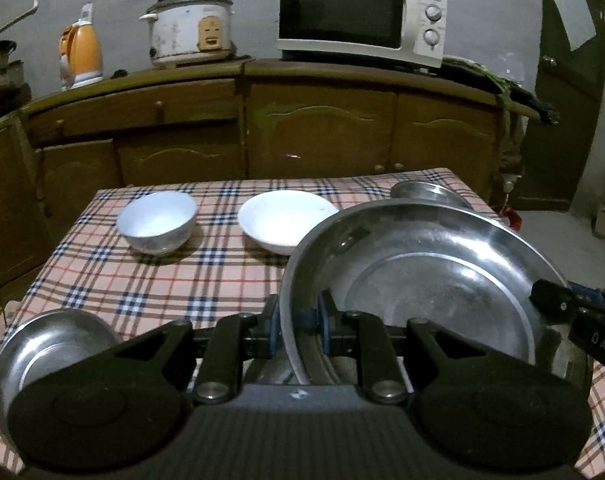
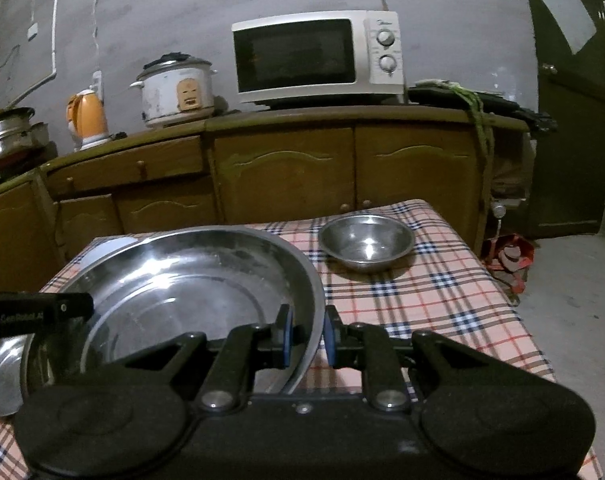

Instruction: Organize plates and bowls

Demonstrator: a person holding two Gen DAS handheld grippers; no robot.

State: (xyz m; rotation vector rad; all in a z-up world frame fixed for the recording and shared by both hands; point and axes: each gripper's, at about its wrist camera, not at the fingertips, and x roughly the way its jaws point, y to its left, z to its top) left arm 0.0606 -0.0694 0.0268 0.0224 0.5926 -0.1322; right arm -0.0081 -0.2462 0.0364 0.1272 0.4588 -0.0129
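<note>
A large shallow steel basin is gripped by both grippers at opposite sides. My left gripper is shut on its left rim, blue pads on either side of the wall. My right gripper is shut on the basin's right rim. On the checked tablecloth stand a white deep bowl and a white shallow bowl. A small steel bowl sits at the far right, and its rim shows behind the basin. Another steel bowl lies at the near left.
A brown cabinet runs behind the table, carrying a microwave, a rice cooker and an orange kettle. A dark door is at the right. The table's right edge drops to a grey floor with a red object.
</note>
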